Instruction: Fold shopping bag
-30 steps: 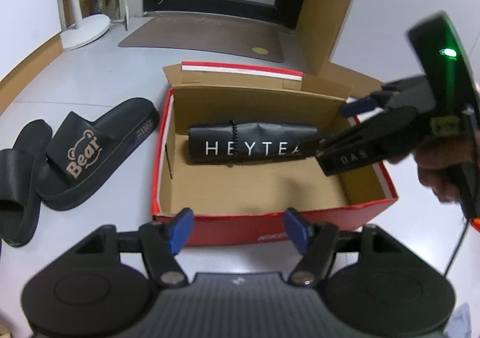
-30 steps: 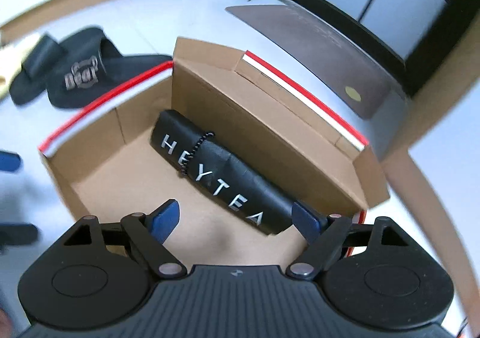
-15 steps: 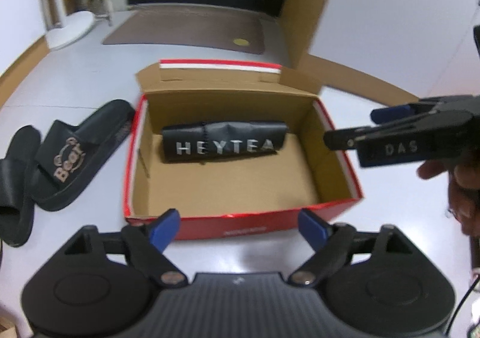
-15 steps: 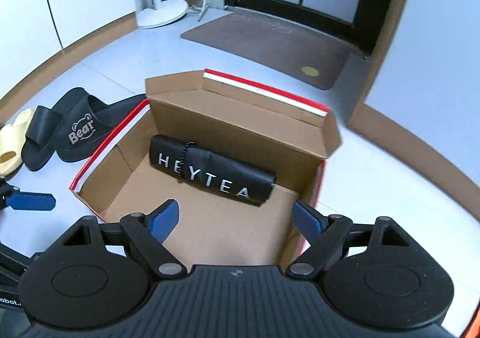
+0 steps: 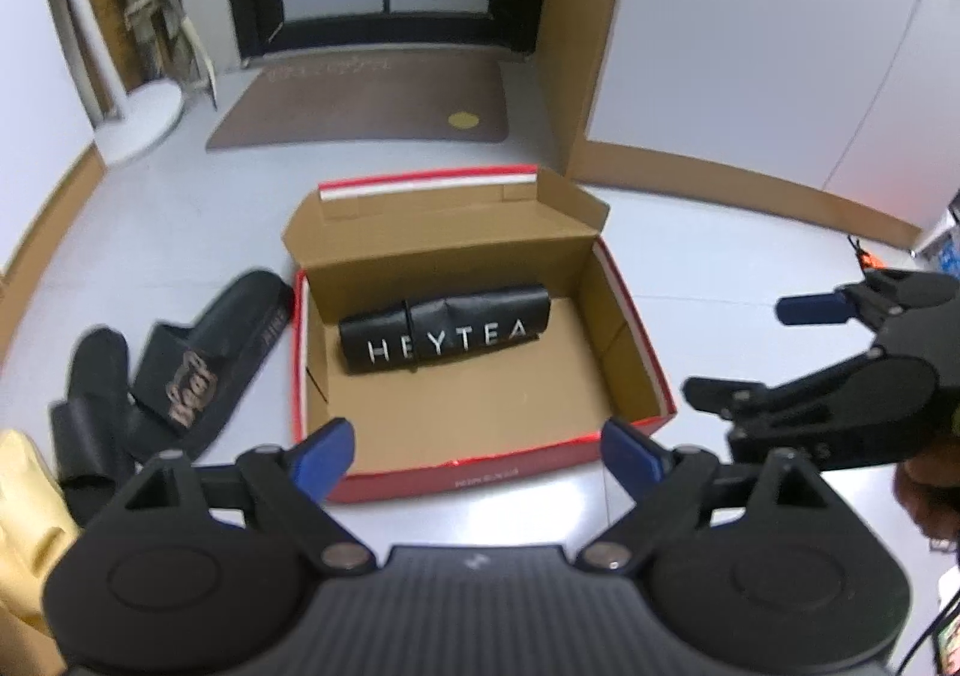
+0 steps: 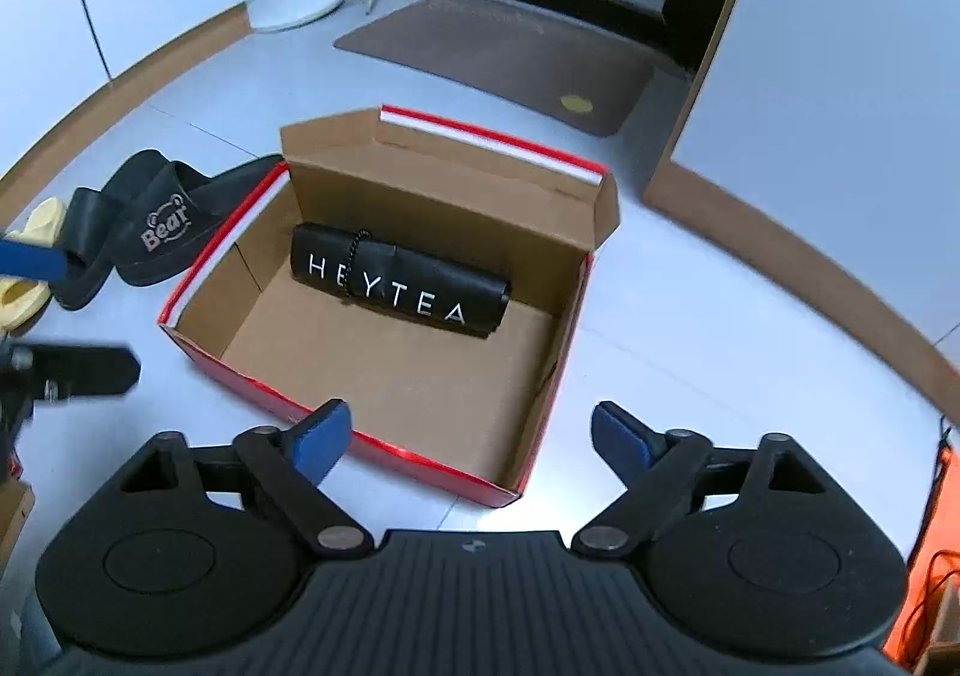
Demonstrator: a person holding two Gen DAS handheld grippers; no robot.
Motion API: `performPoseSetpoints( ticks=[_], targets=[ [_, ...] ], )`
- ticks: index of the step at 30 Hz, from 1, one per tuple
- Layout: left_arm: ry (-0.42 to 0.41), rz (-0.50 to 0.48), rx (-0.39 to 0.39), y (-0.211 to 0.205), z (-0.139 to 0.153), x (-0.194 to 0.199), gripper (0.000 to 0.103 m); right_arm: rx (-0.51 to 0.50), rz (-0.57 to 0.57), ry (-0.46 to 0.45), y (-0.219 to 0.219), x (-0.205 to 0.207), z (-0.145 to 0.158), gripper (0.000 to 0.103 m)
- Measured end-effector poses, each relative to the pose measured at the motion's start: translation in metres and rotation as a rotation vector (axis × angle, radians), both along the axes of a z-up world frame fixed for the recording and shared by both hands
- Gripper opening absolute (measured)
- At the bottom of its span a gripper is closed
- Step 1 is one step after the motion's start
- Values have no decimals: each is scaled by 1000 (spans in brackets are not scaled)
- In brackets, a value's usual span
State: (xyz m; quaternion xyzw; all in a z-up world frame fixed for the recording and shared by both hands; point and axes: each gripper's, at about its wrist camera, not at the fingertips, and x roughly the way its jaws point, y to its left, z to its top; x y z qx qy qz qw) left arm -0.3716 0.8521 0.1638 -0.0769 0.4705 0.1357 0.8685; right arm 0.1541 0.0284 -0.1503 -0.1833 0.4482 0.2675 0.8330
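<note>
The shopping bag (image 5: pixel 443 337) (image 6: pixel 401 278) is black, rolled into a bundle with white HEYTEA lettering and a beaded cord around it. It lies against the back wall inside an open red shoe box (image 5: pixel 510 475) (image 6: pixel 384 445) on the floor. My left gripper (image 5: pixel 477 451) hangs open above the box's front edge, nothing between its blue pads. My right gripper (image 6: pixel 465 439) is open too, held above the box's near right corner. In the left wrist view the right gripper (image 5: pixel 744 352) shows beside the box, to its right.
Black Bear slippers (image 5: pixel 198 370) (image 6: pixel 150 226) lie left of the box, with a yellow slipper (image 6: pixel 27 256) beyond them. A brown doormat (image 5: pixel 366 103) fronts a dark door. A white fan base (image 6: pixel 294 4) stands at the back left. An orange item (image 6: pixel 930 550) lies at the right edge.
Both grippers have pulled up and back from the box, which looks smaller now. The right gripper has left the box interior and moved out to its right side. The bag lies still.
</note>
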Motion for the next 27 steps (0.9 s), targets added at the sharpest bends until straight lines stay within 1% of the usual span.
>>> performPoseSetpoints(
  ticks=[3,6,9,11,14,18,23,27],
  targets=[
    [-12,-2,21,-5,16,1,91,28,-52,-7,-15,-6,14,93],
    [-34,-18,41,-14,34,2,92,36,-96,1,-31,-18,25,94],
    [-37,-33,54,-23,45,5,94,44,-89,0,-36,-28,41,95],
    [-33,-29,46,-26,51,6,95,89,-58,-35,-42,-43,57,103],
    [-44,-20,42,-31,62,5,96,80,-66,-49,-49,-50,62,103],
    [-59,-4,51,-40,77,3,99,101,-116,-67,-68,-56,74,103],
    [-94,-23,62,-60,96,0,100,127,-179,-90,-93,-63,89,103],
    [-114,-12,48,-69,103,-6,100,148,-229,-108,-112,-68,100,103]
  ],
)
